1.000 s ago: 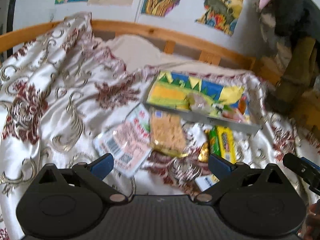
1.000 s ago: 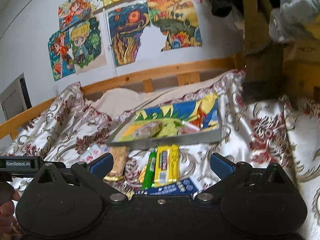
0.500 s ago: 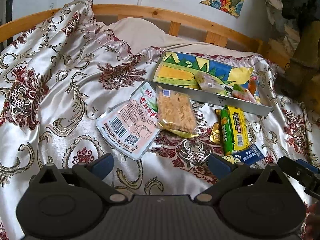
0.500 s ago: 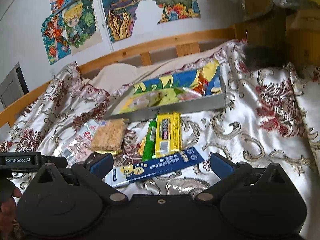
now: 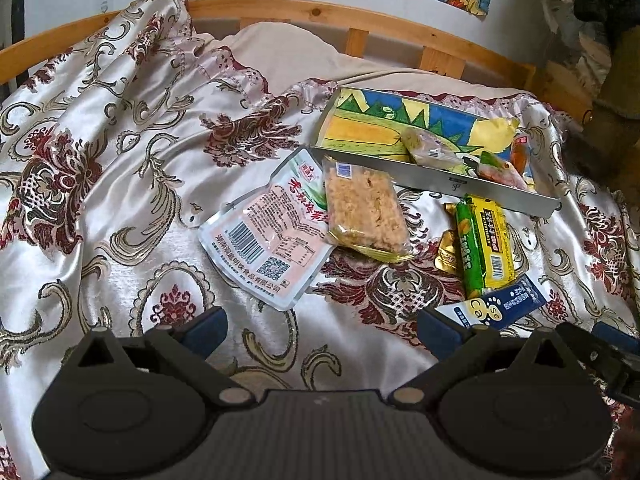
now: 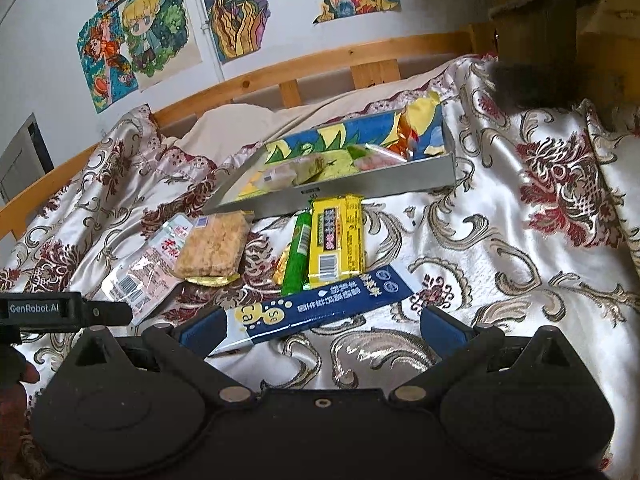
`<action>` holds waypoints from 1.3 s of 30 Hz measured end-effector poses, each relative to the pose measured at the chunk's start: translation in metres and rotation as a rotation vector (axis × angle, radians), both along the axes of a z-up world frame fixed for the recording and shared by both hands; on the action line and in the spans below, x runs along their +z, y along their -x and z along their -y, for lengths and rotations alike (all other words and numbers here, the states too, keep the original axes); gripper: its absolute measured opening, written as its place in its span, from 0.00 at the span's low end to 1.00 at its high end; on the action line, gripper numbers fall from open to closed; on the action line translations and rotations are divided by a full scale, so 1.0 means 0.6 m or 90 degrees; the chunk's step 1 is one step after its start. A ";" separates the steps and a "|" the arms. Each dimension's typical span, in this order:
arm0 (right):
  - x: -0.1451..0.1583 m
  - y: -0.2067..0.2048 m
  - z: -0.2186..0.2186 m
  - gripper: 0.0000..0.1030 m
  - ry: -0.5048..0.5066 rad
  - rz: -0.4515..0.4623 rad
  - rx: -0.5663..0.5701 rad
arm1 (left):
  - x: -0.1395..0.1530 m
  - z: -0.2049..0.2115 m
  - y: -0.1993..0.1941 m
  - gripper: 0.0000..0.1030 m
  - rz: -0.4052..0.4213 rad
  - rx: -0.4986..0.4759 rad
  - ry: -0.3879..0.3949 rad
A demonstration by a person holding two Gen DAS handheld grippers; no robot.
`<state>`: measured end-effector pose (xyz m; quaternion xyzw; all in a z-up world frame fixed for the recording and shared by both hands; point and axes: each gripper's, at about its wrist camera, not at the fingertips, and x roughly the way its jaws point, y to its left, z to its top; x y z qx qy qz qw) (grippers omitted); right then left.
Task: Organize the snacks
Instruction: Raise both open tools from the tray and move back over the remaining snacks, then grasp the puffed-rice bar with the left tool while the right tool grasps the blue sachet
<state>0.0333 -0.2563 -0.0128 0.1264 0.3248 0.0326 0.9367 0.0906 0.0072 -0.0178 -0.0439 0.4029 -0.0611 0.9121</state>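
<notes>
While snacks [image 5: 366,212] lie loose, hand-held grippers [image 5: 320,326] [image 6: 320,326] spread, empty

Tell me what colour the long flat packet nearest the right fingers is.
Dark blue with a white end; clearest in the right wrist view.

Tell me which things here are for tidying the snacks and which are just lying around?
For the job: tray, pink pouch, crispy rice bar, yellow bar, green stick, gold sweet, blue stick packet.

Just there: patterned bedspread, pillow, wall drawings.
</notes>
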 end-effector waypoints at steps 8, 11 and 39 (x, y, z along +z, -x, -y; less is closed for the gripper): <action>-0.020 -0.006 -0.007 0.99 -0.018 -0.016 0.019 | -0.007 0.001 -0.007 0.99 0.007 0.004 0.003; -0.024 -0.008 -0.007 0.99 -0.034 -0.016 0.031 | -0.010 0.001 -0.010 0.99 0.009 0.000 0.005; -0.056 -0.090 -0.030 0.86 -0.135 -0.032 0.004 | -0.020 -0.009 -0.094 0.99 0.035 -0.022 0.066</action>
